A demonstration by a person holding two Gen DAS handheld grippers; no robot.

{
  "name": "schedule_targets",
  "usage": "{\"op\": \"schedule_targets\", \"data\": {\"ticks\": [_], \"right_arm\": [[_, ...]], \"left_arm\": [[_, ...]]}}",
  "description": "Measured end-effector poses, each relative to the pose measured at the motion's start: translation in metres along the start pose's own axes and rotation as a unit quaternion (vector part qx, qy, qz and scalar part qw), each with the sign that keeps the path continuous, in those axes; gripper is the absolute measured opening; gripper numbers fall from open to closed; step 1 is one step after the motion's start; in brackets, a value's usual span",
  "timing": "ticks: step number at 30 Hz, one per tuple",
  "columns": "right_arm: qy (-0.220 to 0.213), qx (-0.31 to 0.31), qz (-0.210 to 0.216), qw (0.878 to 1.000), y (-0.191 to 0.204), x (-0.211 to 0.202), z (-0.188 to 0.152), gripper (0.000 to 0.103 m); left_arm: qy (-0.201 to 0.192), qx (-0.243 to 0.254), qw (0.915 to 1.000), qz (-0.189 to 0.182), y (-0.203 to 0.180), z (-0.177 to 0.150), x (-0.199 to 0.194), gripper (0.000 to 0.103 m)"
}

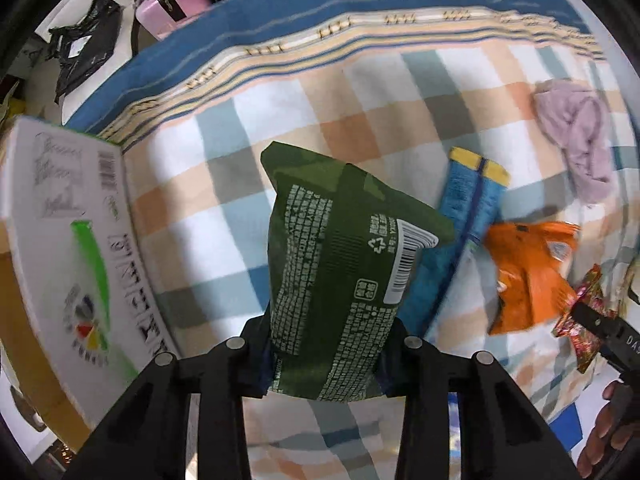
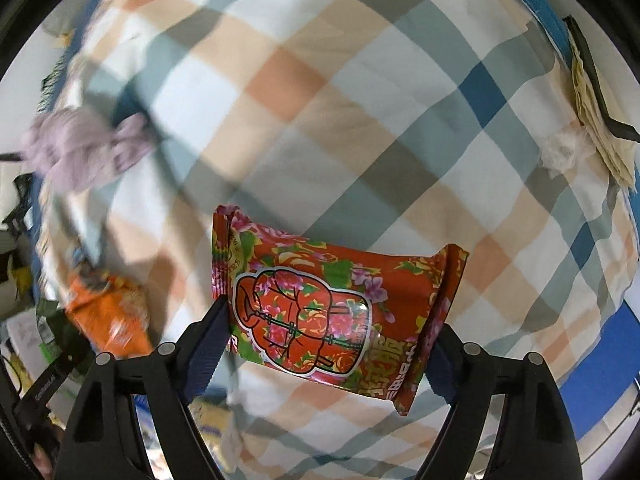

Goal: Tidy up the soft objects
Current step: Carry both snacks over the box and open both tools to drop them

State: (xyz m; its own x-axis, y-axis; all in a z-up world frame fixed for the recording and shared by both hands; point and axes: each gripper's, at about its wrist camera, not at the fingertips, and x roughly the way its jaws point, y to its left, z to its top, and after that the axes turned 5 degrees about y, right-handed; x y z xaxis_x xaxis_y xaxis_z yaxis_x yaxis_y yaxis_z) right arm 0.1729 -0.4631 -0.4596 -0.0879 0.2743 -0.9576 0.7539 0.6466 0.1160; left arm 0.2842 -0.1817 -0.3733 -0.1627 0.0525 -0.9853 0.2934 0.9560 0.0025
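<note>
Left wrist view looked down on a bed covered by a checked blanket (image 1: 304,108) in peach, white and grey-blue, with a blue striped border along its far edge. A white printed cardboard box (image 1: 68,248) stood at the left, just beside the blanket. To the right lay a blue packet (image 1: 460,232), an orange packet (image 1: 528,276) touching its lower end, and a crumpled lilac cloth (image 1: 576,136) further off. Nothing lay between the gripper and the box.

The left gripper (image 1: 324,364) was clamped on a green packet (image 1: 340,272), its two fingers pressed against the packet's lower end. The packet stood up and away from the fingers, long axis running forward and tilted slightly right, its barcode side facing the camera, held above the blanket.

Right wrist view showed the same blanket (image 2: 360,100), with the lilac cloth (image 2: 84,152) at far left and the orange packet (image 2: 108,320) at lower left, both blurred. A black-edged flat object (image 2: 600,96) lay at the far right edge.

The right gripper (image 2: 328,340) had its fingers spread fairly wide and was squeezing a red floral packet (image 2: 332,308) between them. The packet lay crosswise, long axis spanning from one finger to the other, its right end dipping lower, printed face towards the camera, lifted above the blanket.
</note>
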Motion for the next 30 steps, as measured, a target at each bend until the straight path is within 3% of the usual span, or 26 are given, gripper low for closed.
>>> {"op": "schedule_targets", "data": {"ticks": [7,8,13,15,19,22,30], "right_arm": [[-0.028,-0.072,0.033,0.997,0.059,-0.032,-0.047,0.086],[-0.032,-0.085,0.038,0.995,0.072,-0.045,-0.053,0.086],[-0.052,-0.16,0.059,0.984,0.129,-0.086,-0.093,0.086],[-0.054,-0.185,0.07,0.979,0.129,-0.111,-0.103,0.086],[-0.061,-0.241,0.083,0.965,0.123,-0.153,-0.149,0.086],[-0.059,-0.282,0.091,0.953,0.141,-0.167,-0.187,0.086],[-0.04,-0.369,0.096,0.923,0.199,-0.166,-0.25,0.086]], "left_arm": [[-0.054,-0.007,0.9978,-0.039,0.02,-0.048,-0.058,0.034],[-0.058,-0.009,0.9974,-0.043,0.021,-0.042,-0.076,0.034],[-0.095,-0.023,0.9935,-0.059,0.032,-0.076,-0.125,0.034],[-0.105,-0.029,0.9922,-0.061,0.041,-0.092,-0.138,0.034],[-0.119,-0.052,0.9891,-0.069,0.059,-0.123,-0.152,0.034],[-0.121,-0.075,0.9871,-0.074,0.081,-0.148,-0.154,0.034],[-0.113,-0.144,0.9789,-0.091,0.151,-0.2,-0.151,0.034]]}}
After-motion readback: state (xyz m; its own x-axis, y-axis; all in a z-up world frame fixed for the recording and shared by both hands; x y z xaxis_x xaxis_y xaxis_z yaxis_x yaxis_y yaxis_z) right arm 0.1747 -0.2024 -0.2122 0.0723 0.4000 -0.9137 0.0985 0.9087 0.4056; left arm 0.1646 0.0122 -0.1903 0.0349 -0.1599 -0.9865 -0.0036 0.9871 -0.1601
